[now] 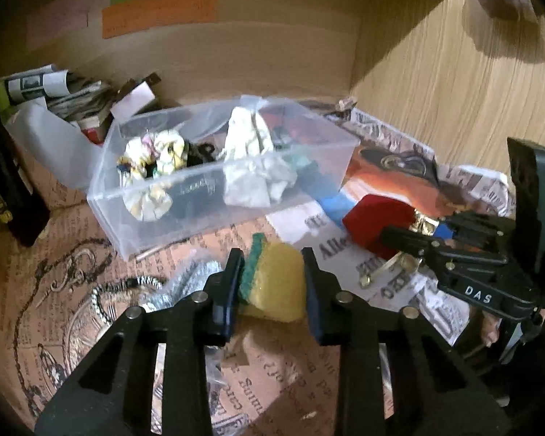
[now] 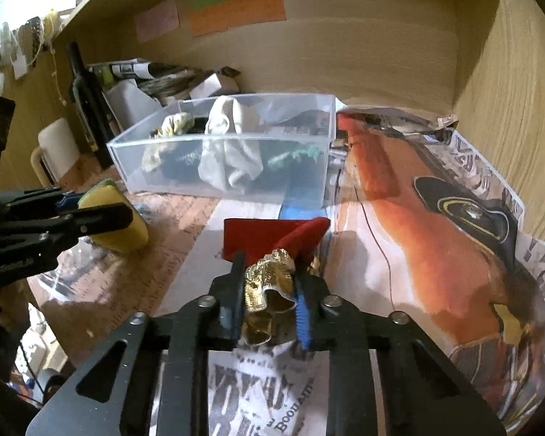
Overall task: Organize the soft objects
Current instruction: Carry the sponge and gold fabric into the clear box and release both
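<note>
My left gripper [image 1: 272,265] is shut on a yellow sponge with a green scrub side [image 1: 276,283], held just above the paper-covered desk; it also shows in the right wrist view [image 2: 116,218]. My right gripper [image 2: 269,272] is shut on a red velvet pouch with a gold ruffled top [image 2: 272,279]; the pouch's red body [image 1: 378,225] shows in the left wrist view. A clear plastic bin [image 1: 156,225] beyond both grippers holds a white cloth [image 1: 250,156], patterned scrunchies [image 1: 152,160] and dark items. The bin also shows in the right wrist view [image 2: 309,189].
A silver scrubber [image 1: 189,287] and a striped cord [image 1: 101,301] lie left of the left gripper. A dark bottle [image 2: 83,91], a white mug [image 2: 54,152] and rolled newspapers [image 1: 54,87] stand at the back left. Wooden walls close the back and right.
</note>
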